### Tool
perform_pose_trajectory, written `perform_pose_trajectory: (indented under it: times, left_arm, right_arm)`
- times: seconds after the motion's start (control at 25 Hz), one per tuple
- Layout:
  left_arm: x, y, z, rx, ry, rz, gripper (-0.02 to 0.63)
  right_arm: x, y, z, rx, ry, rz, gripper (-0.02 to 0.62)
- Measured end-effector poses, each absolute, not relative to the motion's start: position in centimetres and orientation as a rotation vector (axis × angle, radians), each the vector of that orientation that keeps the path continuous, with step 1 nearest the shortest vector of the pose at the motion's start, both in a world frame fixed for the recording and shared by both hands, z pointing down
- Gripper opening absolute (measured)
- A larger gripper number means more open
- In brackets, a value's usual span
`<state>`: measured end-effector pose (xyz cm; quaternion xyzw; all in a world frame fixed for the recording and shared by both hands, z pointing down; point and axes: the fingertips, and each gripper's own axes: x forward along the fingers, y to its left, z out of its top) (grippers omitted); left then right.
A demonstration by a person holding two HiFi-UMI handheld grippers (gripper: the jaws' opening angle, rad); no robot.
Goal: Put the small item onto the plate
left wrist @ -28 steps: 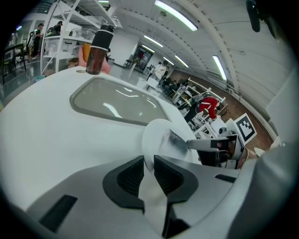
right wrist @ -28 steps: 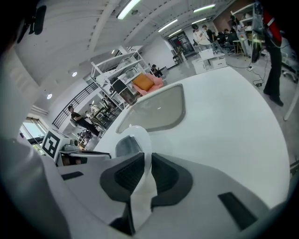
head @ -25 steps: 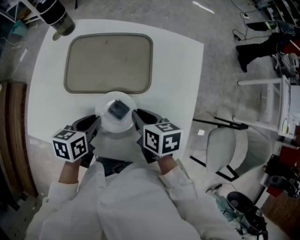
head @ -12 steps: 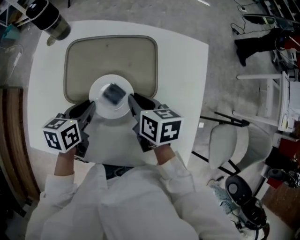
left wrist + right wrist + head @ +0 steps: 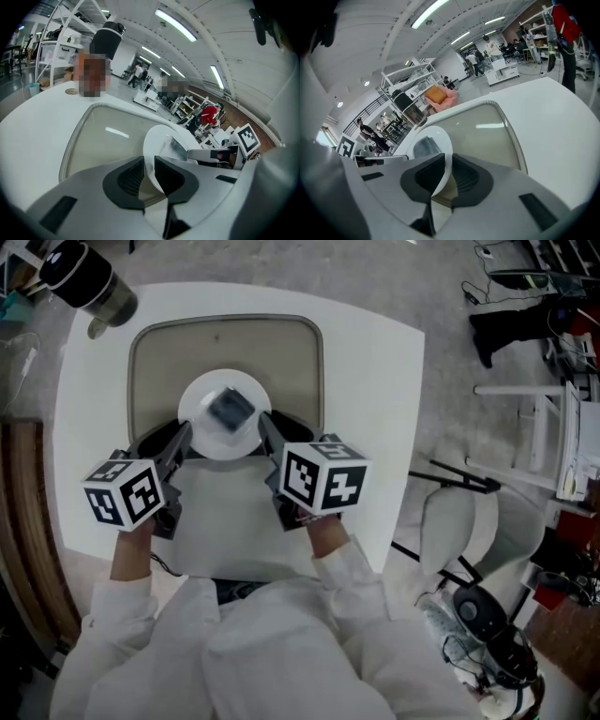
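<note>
The left tongs (image 5: 181,434) are closed on the left rim of a round white plate (image 5: 200,413). In the left gripper view the two dark pads (image 5: 129,176) pinch the thin rim between them. The right tongs (image 5: 266,426) clamp the plate's right rim the same way, and the right gripper view shows that rim wedged between their pads (image 5: 464,177). Each pair of tongs carries a cube with black and white square markers, nearer the person than the plate. The person's hands and white sleeves (image 5: 281,643) follow behind them.

The small item (image 5: 231,407), dark and squarish, lies at the middle of the plate. It looks blurred.

Under the plate is a beige tray (image 5: 159,348) with rounded corners. The plate sits over the tray's near edge, and most of the tray stretches away beyond it. Whether the plate touches the tray cannot be told. The tray rests on a white tabletop (image 5: 370,390) that spreads out on every side of the plate.

Far beyond the plate, to its left, a dark flask (image 5: 84,282) stands at the tabletop's corner. Well to the plate's right, off the tabletop, a white chair (image 5: 459,531) stands on the grey floor.
</note>
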<state>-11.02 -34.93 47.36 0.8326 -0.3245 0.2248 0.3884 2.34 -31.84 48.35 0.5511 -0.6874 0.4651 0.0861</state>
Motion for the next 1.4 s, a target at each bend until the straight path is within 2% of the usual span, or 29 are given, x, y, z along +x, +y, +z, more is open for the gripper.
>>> perform_pose_trajectory:
  times: [0.88, 1.4]
  left_arm:
    - [-10.7, -40.2, 49.7, 2.093, -0.858, 0.626, 0.072]
    - [-10.5, -40.1, 49.9, 2.155, -0.87, 0.708, 0.075]
  right_arm:
    - [2.4, -36.9, 50.3, 1.64, -1.949, 1.368, 0.057]
    - [2.1, -36.9, 50.6, 1.626, -1.916, 1.176, 0.06]
